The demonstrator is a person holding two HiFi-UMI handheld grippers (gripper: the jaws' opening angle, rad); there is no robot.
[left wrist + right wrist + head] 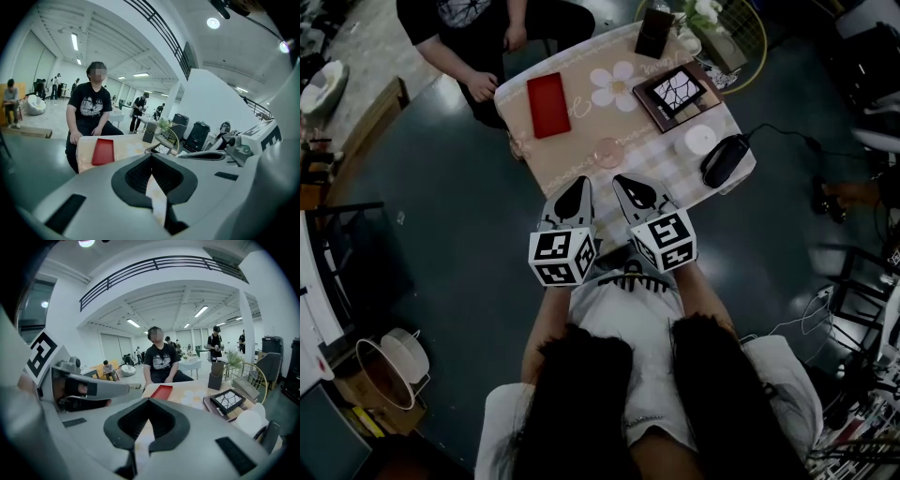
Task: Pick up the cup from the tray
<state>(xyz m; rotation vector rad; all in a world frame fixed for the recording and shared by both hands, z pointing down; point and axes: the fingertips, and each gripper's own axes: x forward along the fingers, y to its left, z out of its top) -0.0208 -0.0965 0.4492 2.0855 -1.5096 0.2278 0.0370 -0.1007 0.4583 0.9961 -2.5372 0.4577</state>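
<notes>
Inspecting both gripper views, I find the fingers of the left gripper pressed together with nothing between them, and the right gripper likewise closed and empty. The two are held side by side over the near edge of the desk, both pointing toward its far side. What I take to be the cup, a small pinkish translucent vessel, stands on the desk cloth just beyond the two sets of fingertips and between them. It is well apart from the red tray, which lies farther off to the left with its floor bare. That arrangement fits either a cup taken off the tray and put down, or one never placed on it; I cannot tell which.

Hazards, in my judgement:
- The cup is hidden behind the fingers in both gripper views, so any approach would be guided by the head view alone.
- Closed fingers driven forward would push the cup rather than straddle it.
- A light vessel on a cloth this close to the near edge could tip or slide off.
- The grippers sit close enough to foul one another.
- A seated person is at the far side, with a hand near the tray corner.
</notes>
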